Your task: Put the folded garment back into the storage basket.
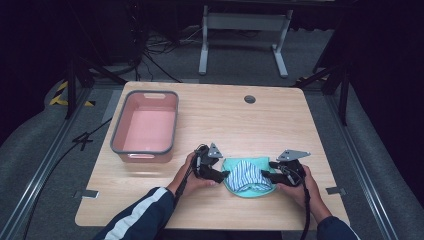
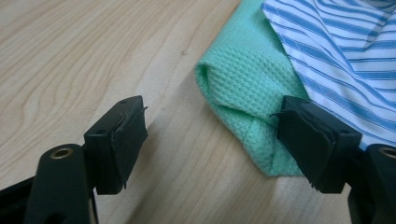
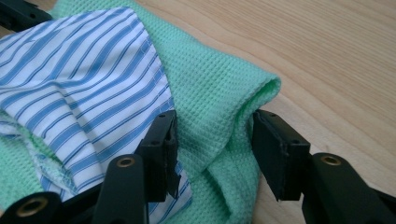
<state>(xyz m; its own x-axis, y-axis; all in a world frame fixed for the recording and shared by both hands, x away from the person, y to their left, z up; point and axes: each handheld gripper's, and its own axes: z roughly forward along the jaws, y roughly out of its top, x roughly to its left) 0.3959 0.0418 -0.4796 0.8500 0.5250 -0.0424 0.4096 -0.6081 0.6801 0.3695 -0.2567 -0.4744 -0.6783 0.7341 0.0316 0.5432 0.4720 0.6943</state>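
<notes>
The left hand-held gripper [image 2: 212,140] stood with jaws apart at the left edge of the green cloth [image 2: 247,88], one jaw on bare table [image 1: 210,107]; the right hand-held gripper [image 3: 212,149] straddled a raised fold at the opposite edge, jaws apart, gripping nothing. The cloth lay near the front of the table, a striped cloth [image 3: 79,79] on top. Closing now, the left risked missing the edge, and the right might pinch the striped layer too, dragging both askew
</notes>
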